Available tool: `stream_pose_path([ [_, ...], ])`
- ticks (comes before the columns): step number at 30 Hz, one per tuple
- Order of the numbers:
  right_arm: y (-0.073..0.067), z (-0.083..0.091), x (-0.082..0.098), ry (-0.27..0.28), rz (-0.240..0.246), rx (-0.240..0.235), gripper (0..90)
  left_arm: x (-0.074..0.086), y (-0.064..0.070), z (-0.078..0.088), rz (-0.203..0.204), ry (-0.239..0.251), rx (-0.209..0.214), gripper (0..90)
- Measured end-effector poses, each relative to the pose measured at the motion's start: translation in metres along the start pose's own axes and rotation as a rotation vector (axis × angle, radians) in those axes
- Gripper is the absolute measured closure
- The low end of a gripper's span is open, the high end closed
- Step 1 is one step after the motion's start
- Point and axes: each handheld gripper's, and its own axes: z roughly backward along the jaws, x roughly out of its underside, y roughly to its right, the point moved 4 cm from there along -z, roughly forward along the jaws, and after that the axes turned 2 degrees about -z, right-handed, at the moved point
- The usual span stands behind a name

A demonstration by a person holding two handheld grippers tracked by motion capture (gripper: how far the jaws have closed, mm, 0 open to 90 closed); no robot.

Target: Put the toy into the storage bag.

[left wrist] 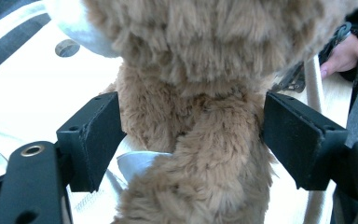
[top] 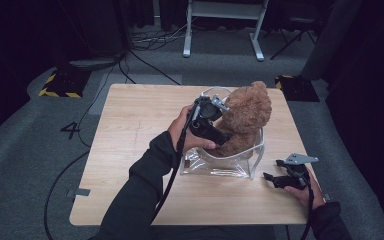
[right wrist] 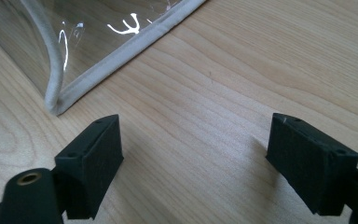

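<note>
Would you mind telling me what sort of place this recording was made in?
Probably a lab or recording studio: a lone wooden table on grey carpet, black curtains around it, cables trailing over the floor, and hazard-striped weights by the curtains.

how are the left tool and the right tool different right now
The left tool is raised at the teddy bear in the clear bag, its jaws on either side of the bear's body. The right tool lies low over the bare wooden table beside the bag, with nothing between its jaws. Both have black jaws standing apart.
</note>
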Motion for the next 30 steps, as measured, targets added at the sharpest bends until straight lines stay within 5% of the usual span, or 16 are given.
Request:
stream_pose_path([
  [30,0.000,0.000,0.000,0.000,0.000,0.000,17.8,0.023,0.000,0.032,-0.010,0.066,-0.058,16.9],
])
